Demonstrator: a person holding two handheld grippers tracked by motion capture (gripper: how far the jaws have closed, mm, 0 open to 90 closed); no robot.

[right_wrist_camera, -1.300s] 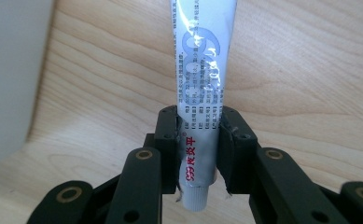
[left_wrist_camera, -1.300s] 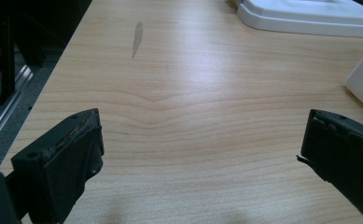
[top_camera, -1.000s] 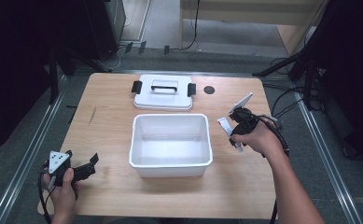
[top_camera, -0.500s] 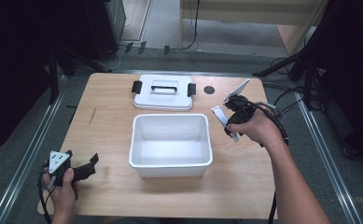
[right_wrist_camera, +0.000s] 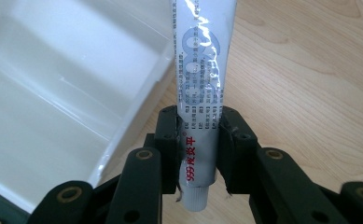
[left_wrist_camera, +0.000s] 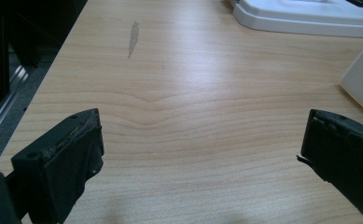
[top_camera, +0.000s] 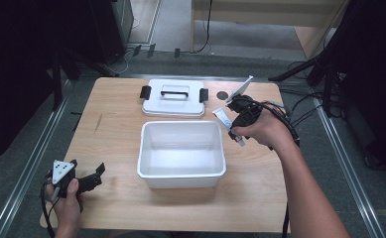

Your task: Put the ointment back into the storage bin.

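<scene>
Gripping the tube [right_wrist_camera: 200, 93] near its cap, the right hand-held gripper [top_camera: 237, 118] holds it right of the white bin [top_camera: 181, 171]; slipping could drop it onto the tabletop [top_camera: 116, 124]; the left hand-held gripper [top_camera: 89, 181] sits open at lower left.

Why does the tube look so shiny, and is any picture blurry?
In the right gripper view, white glare streaks the tube and the white bin wall. In the left gripper view, a bright sheen lies on the table, and the near jaws look soft. The high view is dim around the table edges.
</scene>
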